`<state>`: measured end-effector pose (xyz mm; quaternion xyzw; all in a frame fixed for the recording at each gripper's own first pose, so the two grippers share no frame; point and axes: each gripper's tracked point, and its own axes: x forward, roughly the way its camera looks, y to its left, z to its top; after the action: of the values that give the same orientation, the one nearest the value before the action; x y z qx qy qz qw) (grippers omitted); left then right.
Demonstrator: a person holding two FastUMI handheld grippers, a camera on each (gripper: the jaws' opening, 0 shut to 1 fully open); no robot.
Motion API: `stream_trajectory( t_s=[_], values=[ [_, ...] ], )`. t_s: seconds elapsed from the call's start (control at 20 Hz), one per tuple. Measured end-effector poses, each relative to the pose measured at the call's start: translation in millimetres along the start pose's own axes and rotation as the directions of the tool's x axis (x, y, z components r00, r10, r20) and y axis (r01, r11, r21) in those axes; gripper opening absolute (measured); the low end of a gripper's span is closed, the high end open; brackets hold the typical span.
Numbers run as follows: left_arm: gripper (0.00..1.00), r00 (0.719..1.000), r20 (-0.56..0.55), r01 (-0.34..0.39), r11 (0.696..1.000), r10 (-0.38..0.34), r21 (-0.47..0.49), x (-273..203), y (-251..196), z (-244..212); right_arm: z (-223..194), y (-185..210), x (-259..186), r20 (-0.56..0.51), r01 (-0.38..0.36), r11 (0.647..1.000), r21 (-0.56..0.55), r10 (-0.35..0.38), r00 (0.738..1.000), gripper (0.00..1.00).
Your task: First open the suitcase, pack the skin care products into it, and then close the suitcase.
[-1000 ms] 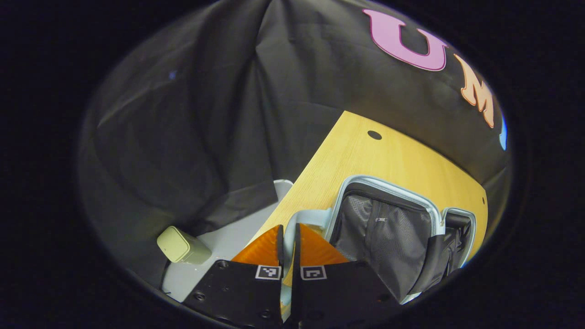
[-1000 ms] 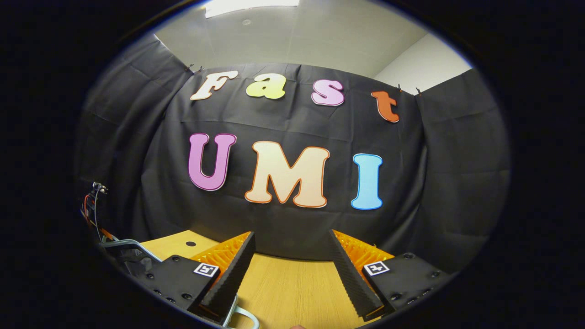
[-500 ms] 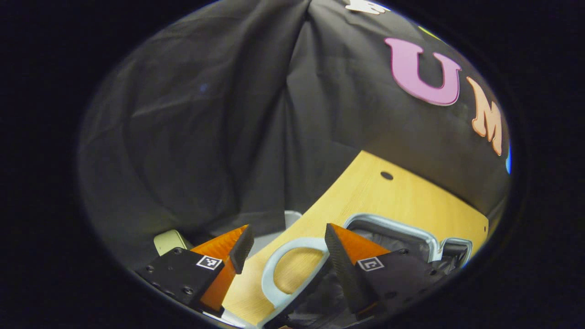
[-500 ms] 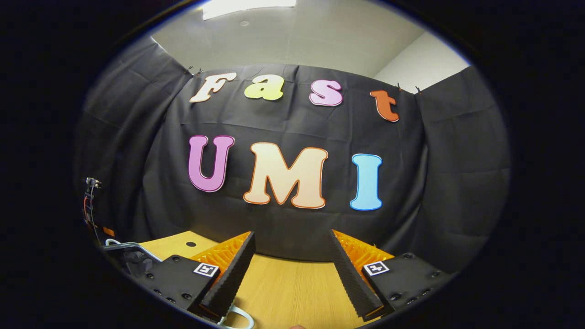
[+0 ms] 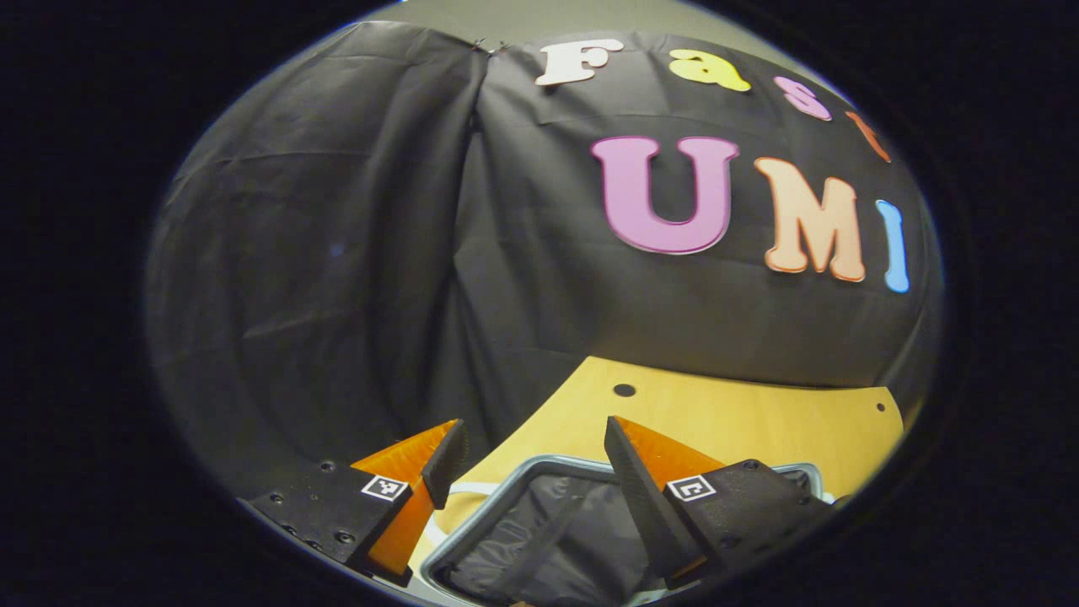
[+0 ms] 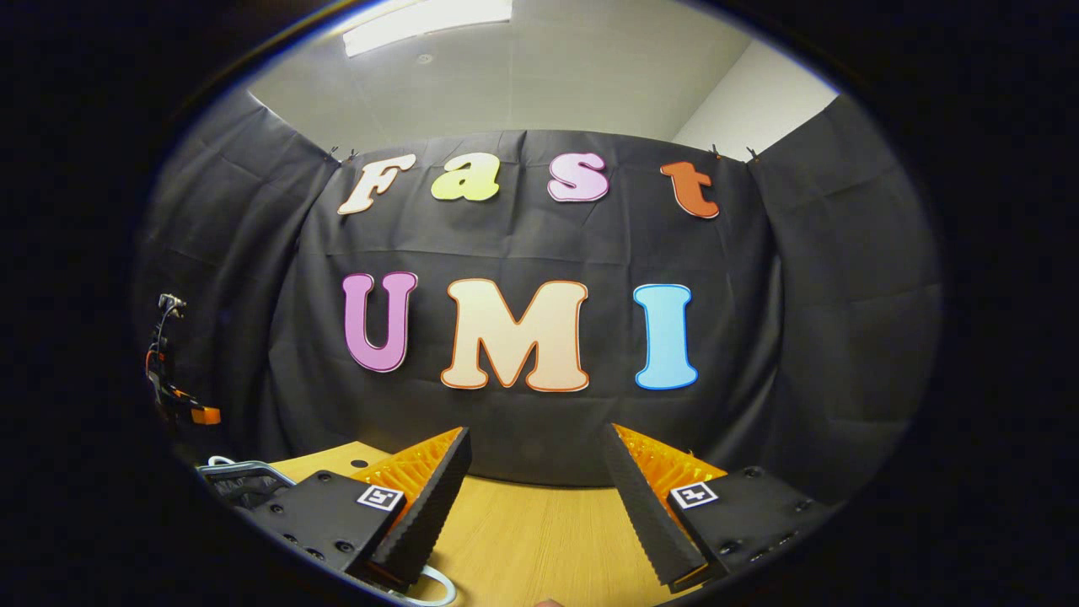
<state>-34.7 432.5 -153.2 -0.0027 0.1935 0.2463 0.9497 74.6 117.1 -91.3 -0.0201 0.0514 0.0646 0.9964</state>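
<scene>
- Suitcase lying open on table, dark lining up, pale rim just under left gripper; far corner seen at left edge of right gripper view.
- Lid judged done; packing next. No skin care products seen, so best to turn down and find them before reaching.
- Best to take one product at a time, squarely across its body, and set it deep in the lining, clear of the rim.
- Left gripper level above suitcase, fingers spread wide, holding nothing.
- Right gripper low over bare table, aimed at wall, fingers wide apart, holding nothing.
</scene>
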Motion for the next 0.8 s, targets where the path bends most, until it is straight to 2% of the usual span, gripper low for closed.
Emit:
stream_trajectory(
  t_s=[0.35, 0.8],
  values=[
    [0.95, 0.986, 0.044, 0.159, 0.987, -0.161, 0.030, -32.7, -115.9, 21.9, 8.9, -44.0, -16.2, 0.022, 0.012, 1.000, 0.009, -0.013, 1.000, 0.99],
    [0.95, 0.942, 0.051, 0.328, 0.943, -0.331, 0.061, -86.8, -234.9, 18.2, 3.8, -93.3, -35.5, 0.014, 0.031, 0.999, 0.018, -0.032, 0.999, 0.98]
  ],
)
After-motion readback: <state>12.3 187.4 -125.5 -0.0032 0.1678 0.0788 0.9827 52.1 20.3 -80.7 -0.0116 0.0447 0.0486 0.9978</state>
